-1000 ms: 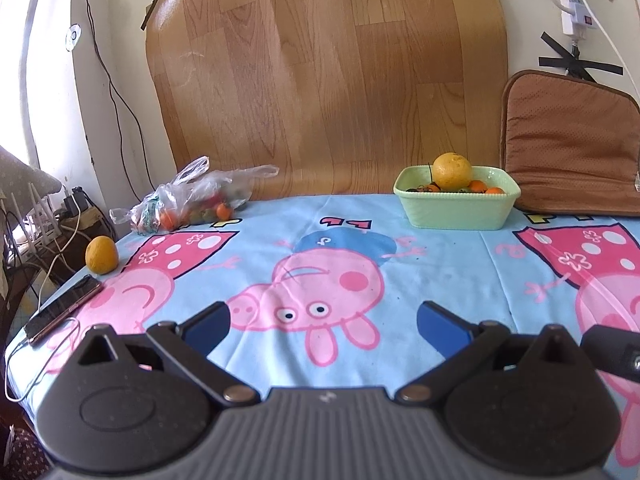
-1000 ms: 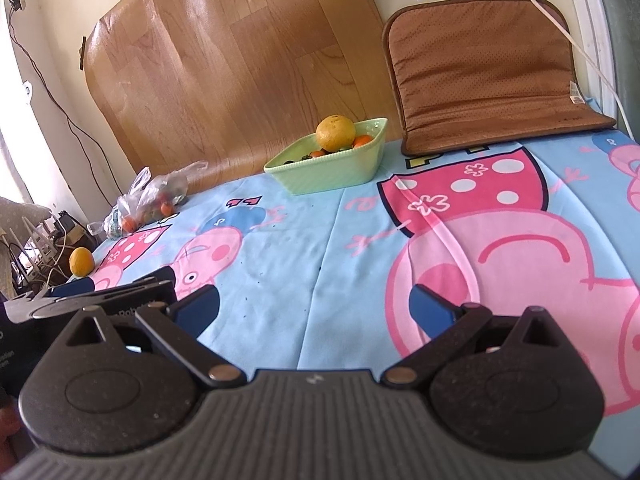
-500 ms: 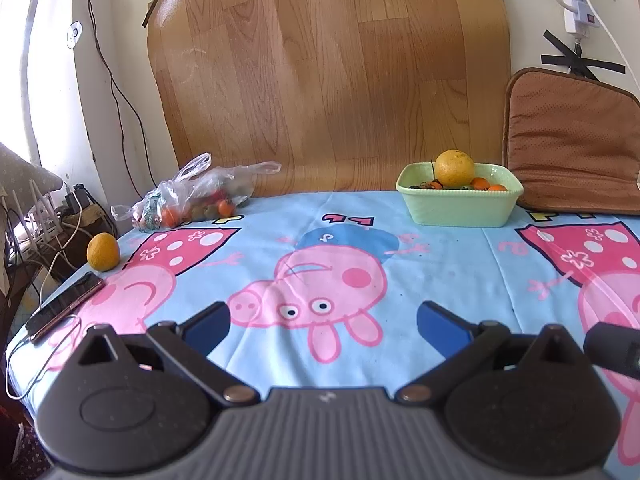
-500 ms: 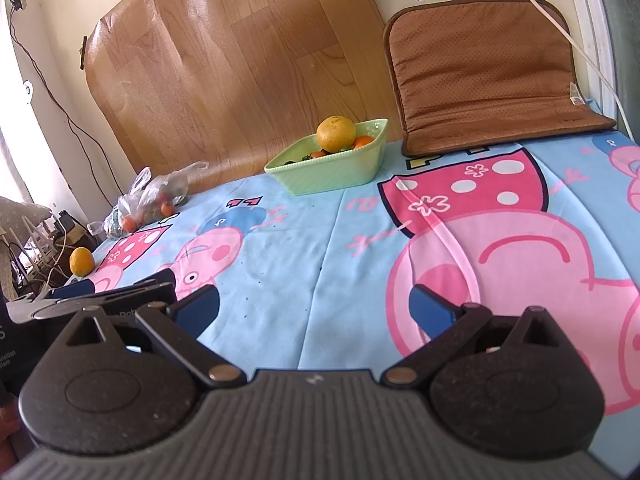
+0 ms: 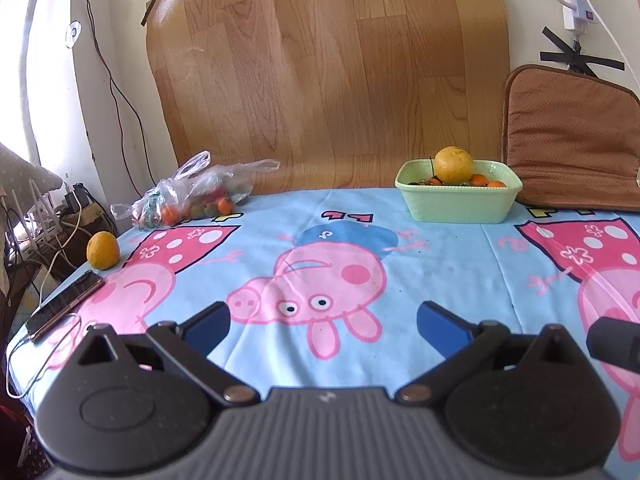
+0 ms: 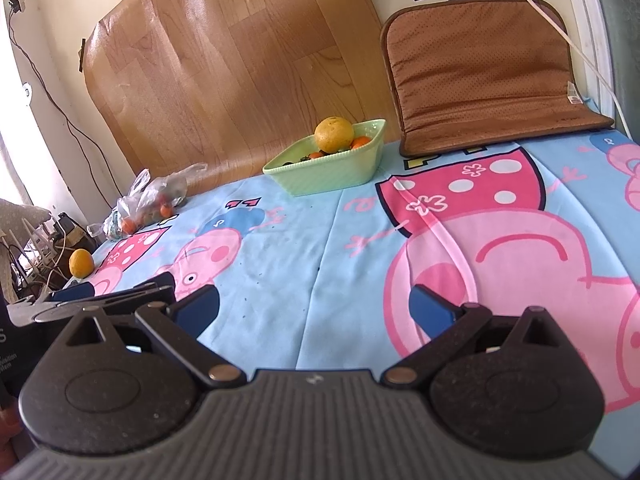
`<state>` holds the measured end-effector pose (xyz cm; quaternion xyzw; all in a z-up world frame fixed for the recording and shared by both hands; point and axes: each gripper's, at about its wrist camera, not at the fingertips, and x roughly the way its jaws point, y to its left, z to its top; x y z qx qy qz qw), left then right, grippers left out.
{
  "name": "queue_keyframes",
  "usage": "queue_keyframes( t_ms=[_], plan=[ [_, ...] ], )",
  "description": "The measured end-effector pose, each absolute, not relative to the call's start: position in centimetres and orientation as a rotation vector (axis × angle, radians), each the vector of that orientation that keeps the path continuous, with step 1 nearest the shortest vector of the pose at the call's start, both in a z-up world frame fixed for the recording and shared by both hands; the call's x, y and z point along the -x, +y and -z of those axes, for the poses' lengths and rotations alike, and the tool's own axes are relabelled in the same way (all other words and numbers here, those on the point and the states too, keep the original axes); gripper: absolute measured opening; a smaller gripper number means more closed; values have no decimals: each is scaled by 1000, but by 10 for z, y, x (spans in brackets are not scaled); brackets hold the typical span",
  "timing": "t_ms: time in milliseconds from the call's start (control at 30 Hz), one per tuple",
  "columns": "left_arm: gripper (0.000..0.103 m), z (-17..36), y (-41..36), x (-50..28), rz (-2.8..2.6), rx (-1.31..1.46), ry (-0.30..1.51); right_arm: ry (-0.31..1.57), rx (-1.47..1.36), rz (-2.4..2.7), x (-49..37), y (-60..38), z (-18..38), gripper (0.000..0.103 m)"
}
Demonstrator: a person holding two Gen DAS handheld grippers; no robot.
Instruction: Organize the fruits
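Observation:
A pale green bowl (image 5: 460, 204) stands at the far side of the table and holds a big orange (image 5: 454, 165) and several small fruits; it also shows in the right wrist view (image 6: 332, 172). A loose orange (image 5: 103, 250) lies at the far left edge, also seen from the right wrist (image 6: 81, 263). A clear plastic bag of small fruits (image 5: 192, 196) lies at the back left. My left gripper (image 5: 323, 319) is open and empty above the near table. My right gripper (image 6: 314, 306) is open and empty, to the right of the left gripper (image 6: 96, 300).
The table carries a blue cartoon-pig cloth (image 5: 320, 248). A phone with a cable (image 5: 64, 304) lies at the left edge. A brown cushion (image 5: 572, 140) leans at the back right. A wood-pattern sheet (image 5: 328, 72) covers the wall. Cables and chargers (image 5: 48, 216) sit off the left edge.
The left wrist view has tilted down a little, so the bowl and bag sit slightly lower. The right gripper has barely moved. Both stay open.

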<state>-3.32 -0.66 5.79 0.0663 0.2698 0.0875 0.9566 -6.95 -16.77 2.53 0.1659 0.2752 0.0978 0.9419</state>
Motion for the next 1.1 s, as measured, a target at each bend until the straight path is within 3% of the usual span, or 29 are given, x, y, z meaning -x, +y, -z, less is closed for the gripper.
queue_keyframes(
  t_ms=[1100],
  plan=[
    [103,-53,-2,31,-173,-123,577,562,-335,-201,69,-166,-24,102]
  ],
)
